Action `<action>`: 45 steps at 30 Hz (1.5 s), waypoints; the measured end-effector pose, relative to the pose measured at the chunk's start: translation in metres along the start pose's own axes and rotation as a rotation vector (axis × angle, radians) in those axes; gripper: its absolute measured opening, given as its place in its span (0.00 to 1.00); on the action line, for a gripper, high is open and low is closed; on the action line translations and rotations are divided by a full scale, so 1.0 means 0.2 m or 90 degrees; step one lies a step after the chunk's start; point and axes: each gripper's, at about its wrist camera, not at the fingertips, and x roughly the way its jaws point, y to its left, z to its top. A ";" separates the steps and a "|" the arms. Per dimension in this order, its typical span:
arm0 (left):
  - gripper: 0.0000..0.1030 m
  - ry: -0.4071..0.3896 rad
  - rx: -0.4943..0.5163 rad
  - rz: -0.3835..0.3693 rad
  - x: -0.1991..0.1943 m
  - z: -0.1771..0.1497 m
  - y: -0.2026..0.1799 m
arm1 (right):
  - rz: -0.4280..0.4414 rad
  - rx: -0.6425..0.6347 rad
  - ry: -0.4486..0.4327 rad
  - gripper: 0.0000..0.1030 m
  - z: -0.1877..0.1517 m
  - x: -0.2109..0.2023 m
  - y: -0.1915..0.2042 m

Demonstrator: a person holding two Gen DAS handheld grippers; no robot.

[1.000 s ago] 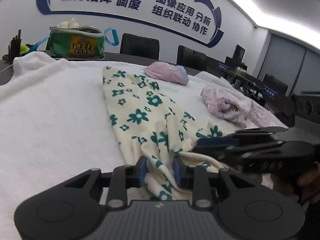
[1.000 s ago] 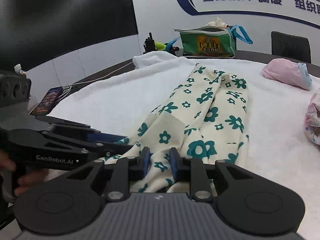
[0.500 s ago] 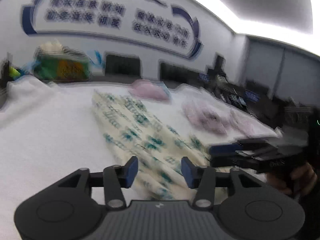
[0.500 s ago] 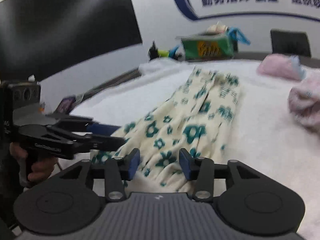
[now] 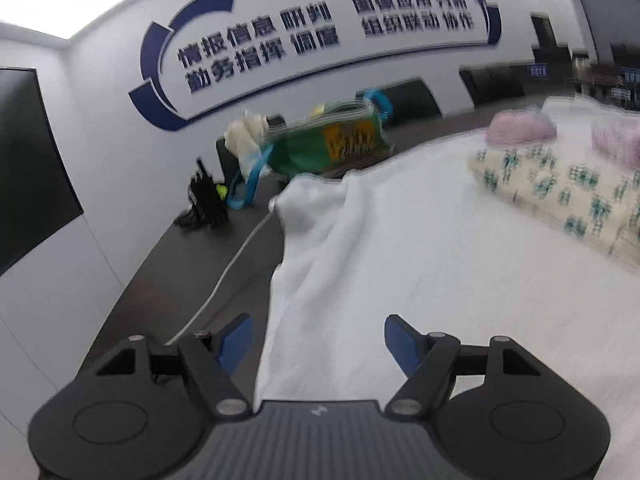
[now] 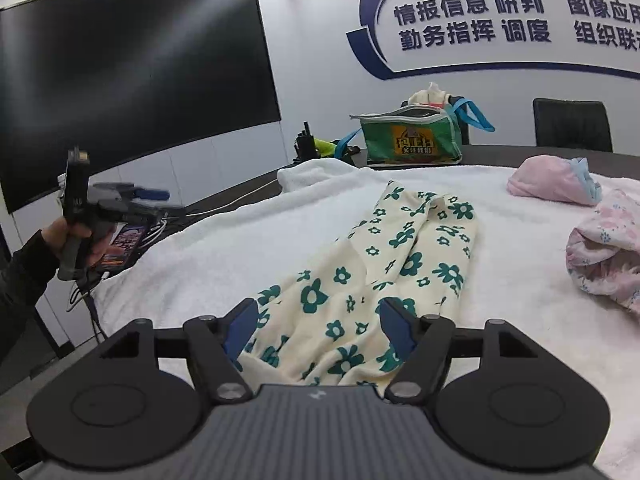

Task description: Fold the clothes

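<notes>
While the floral garment is laid lengthwise, seemingly folded once, on the white towel, both the left gripper and right gripper, jaws just opened and empty, are held clear, and further folds are judged outstanding.

The trousers are cream with teal flowers. The towel under them is plain white. One bundle is pale pink with a light blue edge; another cloth is pink with tiny flowers. The bag is green with a yellow label and blue straps. The gripper pads are blue on black.
</notes>
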 end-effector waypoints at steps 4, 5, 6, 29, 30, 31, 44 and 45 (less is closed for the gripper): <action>0.69 0.000 0.011 0.002 0.02 -0.06 0.02 | -0.021 0.017 -0.006 0.69 0.02 -0.02 0.00; 0.69 -0.003 0.023 0.005 0.02 -0.07 0.02 | -0.025 0.017 -0.006 0.70 0.03 -0.02 0.01; 0.69 -0.010 0.039 0.004 0.03 -0.07 0.02 | -0.029 0.017 -0.006 0.70 0.03 -0.02 0.01; 0.77 -0.166 0.019 -0.328 -0.39 0.30 -0.78 | -0.064 -0.004 -0.020 0.77 0.00 -0.09 0.02; 0.77 -0.160 0.016 -0.353 -0.39 0.29 -0.82 | -0.069 -0.014 -0.022 0.77 0.00 -0.11 0.02; 0.77 -0.154 0.013 -0.377 -0.38 0.27 -0.86 | -0.071 -0.022 -0.024 0.77 0.00 -0.14 0.01; 0.80 -0.095 -0.045 -0.453 -0.42 0.05 -0.90 | -0.033 -0.092 0.027 0.76 -0.10 -0.23 -0.09; 0.79 -0.088 -0.038 -0.458 -0.42 0.05 -0.91 | -0.026 -0.107 0.035 0.76 -0.11 -0.22 -0.07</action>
